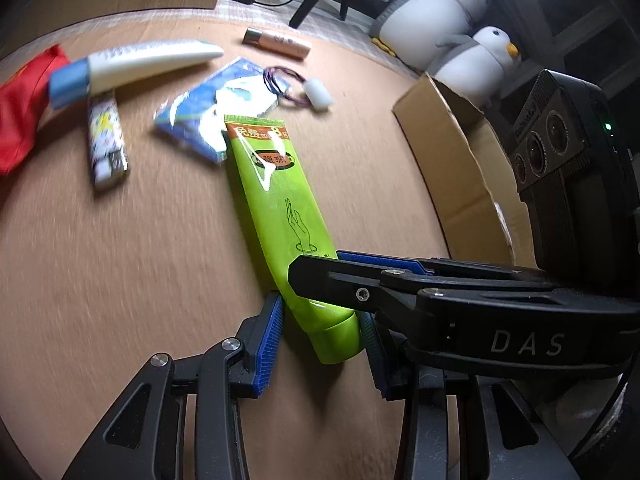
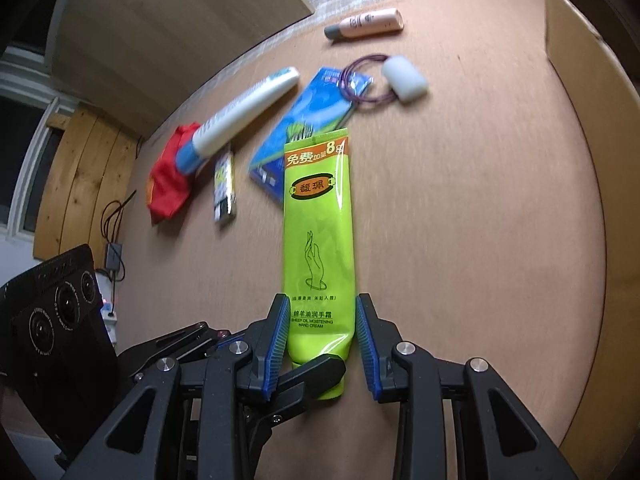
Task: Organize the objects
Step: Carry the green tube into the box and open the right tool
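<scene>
The green hand-cream tube (image 2: pixel 318 240) lies flat on the brown table (image 2: pixel 480 220), cap end toward me; my left gripper (image 1: pixel 320 320) has its blue pads (image 1: pixel 269 344) pressed against the tube's cap end, clamped on it; my right gripper (image 2: pixel 323 344) straddles the same end with small gaps either side, jaws parted, not pinching; it crosses over from the right in the left wrist view. Bare table lies right of the tube up to the cardboard box (image 1: pixel 452 152). Beyond: one white tube (image 2: pixel 244 114), one blue packet (image 2: pixel 304 120), one pink tube (image 2: pixel 368 24), one red pouch (image 2: pixel 168 184).
</scene>
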{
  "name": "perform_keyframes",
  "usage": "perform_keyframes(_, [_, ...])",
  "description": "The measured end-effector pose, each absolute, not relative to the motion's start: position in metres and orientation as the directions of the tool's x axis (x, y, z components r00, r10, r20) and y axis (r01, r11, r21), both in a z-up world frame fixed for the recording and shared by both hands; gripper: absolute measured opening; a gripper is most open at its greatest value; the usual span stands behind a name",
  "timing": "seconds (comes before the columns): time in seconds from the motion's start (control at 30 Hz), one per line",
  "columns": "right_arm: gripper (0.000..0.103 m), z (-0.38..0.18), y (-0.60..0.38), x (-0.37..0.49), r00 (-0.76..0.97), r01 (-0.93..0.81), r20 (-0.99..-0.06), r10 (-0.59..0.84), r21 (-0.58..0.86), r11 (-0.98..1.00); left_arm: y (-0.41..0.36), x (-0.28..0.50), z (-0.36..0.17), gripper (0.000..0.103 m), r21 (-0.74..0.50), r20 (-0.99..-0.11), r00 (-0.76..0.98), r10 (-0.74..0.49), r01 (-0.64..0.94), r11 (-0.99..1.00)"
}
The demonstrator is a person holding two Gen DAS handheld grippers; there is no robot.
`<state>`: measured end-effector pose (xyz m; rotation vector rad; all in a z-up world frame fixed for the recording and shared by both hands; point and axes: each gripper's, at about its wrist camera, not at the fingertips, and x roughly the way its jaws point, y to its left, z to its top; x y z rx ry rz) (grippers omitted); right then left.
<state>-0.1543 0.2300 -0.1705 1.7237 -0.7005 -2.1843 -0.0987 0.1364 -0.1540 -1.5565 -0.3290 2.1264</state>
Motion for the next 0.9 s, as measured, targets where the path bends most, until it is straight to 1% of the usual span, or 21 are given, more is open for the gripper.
perform_keyframes(0.43, [0.031,-0.169,0.219,-0.089,-0.272,-0.081,-0.828,-0.491,0.528,-0.845,0.137,-0.037,-0.152,0.042,-0.444,-0.836,-0.216,0.505,-0.275,-0.853])
perform_keyframes(0.77, [0.031,-0.166,0.219,-0.077,-0.287,-0.085,-0.837,-0.466,0.507,-0.858,0.140,-0.031,-0.150,0.042,-0.460,-0.829,-0.211,0.518,-0.269,-0.846])
perform_keyframes(0.8, [0.031,-0.165,0.220,-0.075,-0.290,-0.086,-0.836,-0.466,0.507,-0.858,0.140,-0.031,-0.149,0.042,-0.468,-0.824,-0.197,0.531,-0.292,-0.834])
perform_keyframes(0.9, [0.031,-0.161,0.220,-0.074,-0.302,-0.085,-0.834,-0.463,0.507,-0.858,0.143,-0.033,-0.145,0.042,-0.475,-0.818,-0.201,0.539,-0.292,-0.830])
